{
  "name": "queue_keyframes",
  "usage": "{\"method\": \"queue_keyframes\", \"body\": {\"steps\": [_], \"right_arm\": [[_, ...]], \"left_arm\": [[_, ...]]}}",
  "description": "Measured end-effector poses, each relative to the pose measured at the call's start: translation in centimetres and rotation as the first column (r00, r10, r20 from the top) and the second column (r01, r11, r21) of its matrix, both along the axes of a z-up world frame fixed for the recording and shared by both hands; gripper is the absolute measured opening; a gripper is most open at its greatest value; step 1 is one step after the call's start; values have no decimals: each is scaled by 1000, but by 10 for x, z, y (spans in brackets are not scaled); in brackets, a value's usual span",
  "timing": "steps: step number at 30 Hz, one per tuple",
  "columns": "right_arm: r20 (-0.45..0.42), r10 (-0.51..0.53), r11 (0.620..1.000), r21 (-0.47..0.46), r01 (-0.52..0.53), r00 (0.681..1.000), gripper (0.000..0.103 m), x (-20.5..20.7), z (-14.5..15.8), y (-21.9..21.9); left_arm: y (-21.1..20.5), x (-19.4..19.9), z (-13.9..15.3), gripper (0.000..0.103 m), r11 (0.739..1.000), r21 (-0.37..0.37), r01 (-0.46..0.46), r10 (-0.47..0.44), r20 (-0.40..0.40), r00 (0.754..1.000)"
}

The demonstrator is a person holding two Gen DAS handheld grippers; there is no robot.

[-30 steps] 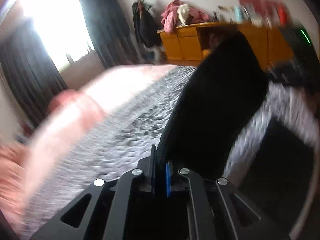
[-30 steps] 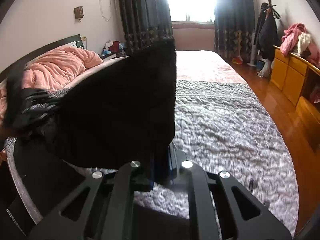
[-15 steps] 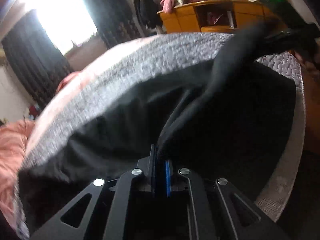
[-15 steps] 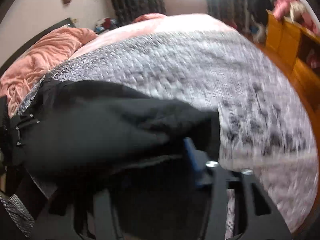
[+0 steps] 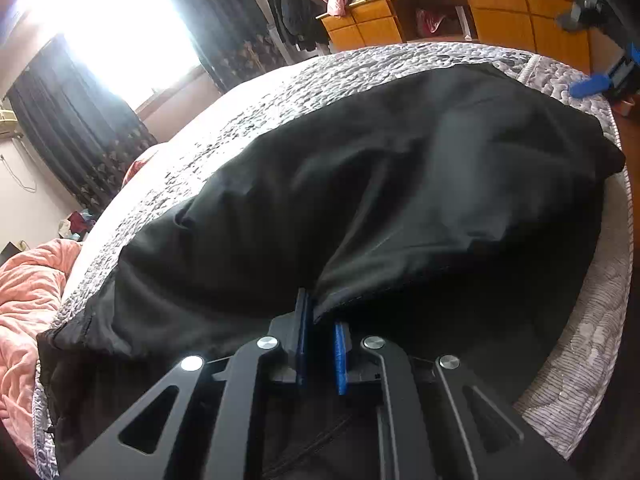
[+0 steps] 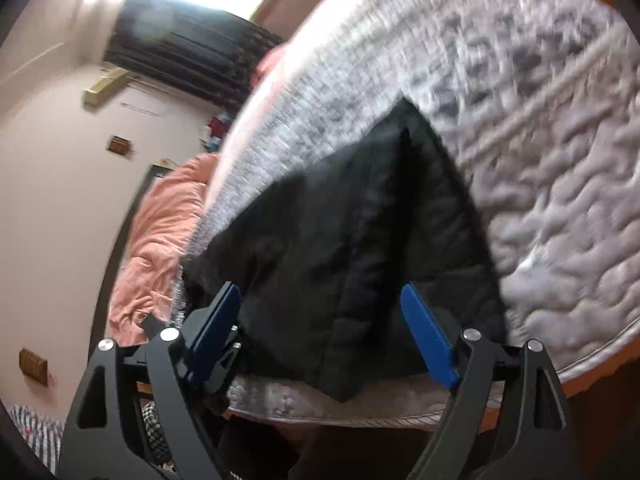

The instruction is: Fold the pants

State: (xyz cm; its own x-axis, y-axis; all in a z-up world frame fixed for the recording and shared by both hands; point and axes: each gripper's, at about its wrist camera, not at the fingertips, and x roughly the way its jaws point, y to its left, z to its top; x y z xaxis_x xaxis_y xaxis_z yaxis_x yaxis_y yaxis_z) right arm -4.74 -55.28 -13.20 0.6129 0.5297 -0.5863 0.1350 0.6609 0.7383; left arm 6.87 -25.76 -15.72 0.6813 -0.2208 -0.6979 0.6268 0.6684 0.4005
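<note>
The black pants lie folded over on the grey quilted bed, near its front edge. My left gripper sits low at the fold's near hem. Its blue pads stand slightly apart and the hem touches only the left pad. In the right wrist view the pants lie on the bed. My right gripper is wide open just in front of them and holds nothing. It also shows at the far right of the left wrist view.
A pink blanket is bunched at the head of the bed on the left. An orange wooden dresser with clothes on it stands beyond the bed. Dark curtains frame a bright window. The bed's edge is right below the right gripper.
Both grippers carried the lifted pants hem down onto the bed, folding the pants over. The right gripper has opened and let go. The left gripper's pads have parted slightly.
</note>
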Motion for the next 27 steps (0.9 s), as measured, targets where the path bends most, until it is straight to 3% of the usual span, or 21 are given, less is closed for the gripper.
{"method": "queue_keyframes", "body": {"steps": [2, 5, 6, 7, 9, 10, 12, 16, 18, 21, 24, 25, 27], "right_arm": [[-69, -10, 999, -44, 7, 998, 84, 9, -12, 10], [-89, -5, 1000, -25, 3, 996, 82, 18, -22, 22], [-89, 9, 999, -36, -12, 996, 61, 21, -21, 28], [-98, 22, 998, -50, -27, 995, 31, 21, -22, 30], [-96, 36, 997, -70, -43, 995, 15, 26, -15, 36], [-77, 40, 993, -105, -48, 996, 12, 28, -4, 38], [-46, 42, 981, -185, -50, 998, 11, 28, 17, 42], [-25, 0, 917, -400, -10, 1000, 11, 28, 52, 49], [-54, -22, 888, -460, -6, 998, 11, 32, 48, 53], [-165, -66, 873, -487, -23, 984, 11, 49, 12, 53], [-184, -83, 885, -464, -13, 979, 19, 43, -8, 42], [-179, -93, 878, -479, -4, 979, 27, 40, -4, 43], [-153, -142, 811, -585, 26, 978, 47, 30, 12, 48]], "left_arm": [[-2, 1, 1, 11, 1000, -10, -7, 7, -11, 1000], [-2, 1, 2, 11, 1000, -18, -15, 15, -24, 1000], [-2, 2, 2, 11, 1000, -20, -18, 17, -28, 999], [-2, 4, 4, 11, 1000, -22, -21, 20, -31, 999], [-1, 4, 9, 11, 999, -38, -28, 26, -41, 999], [2, 4, 13, 11, 999, -46, -29, 27, -43, 999], [3, 0, 27, 12, 997, -77, -29, 25, -46, 999], [0, -18, 56, 13, 989, -145, -35, 31, -32, 999], [-7, -28, 57, 13, 989, -145, -39, 35, -26, 999], [-19, -33, 33, 14, 993, -111, -51, 43, -71, 997], [-23, -32, 6, 17, 996, -76, -55, 48, -89, 995], [-23, -32, 0, 17, 996, -69, -48, 43, -79, 996], [-22, -32, -2, 18, 996, -79, -46, 40, -73, 997]]}}
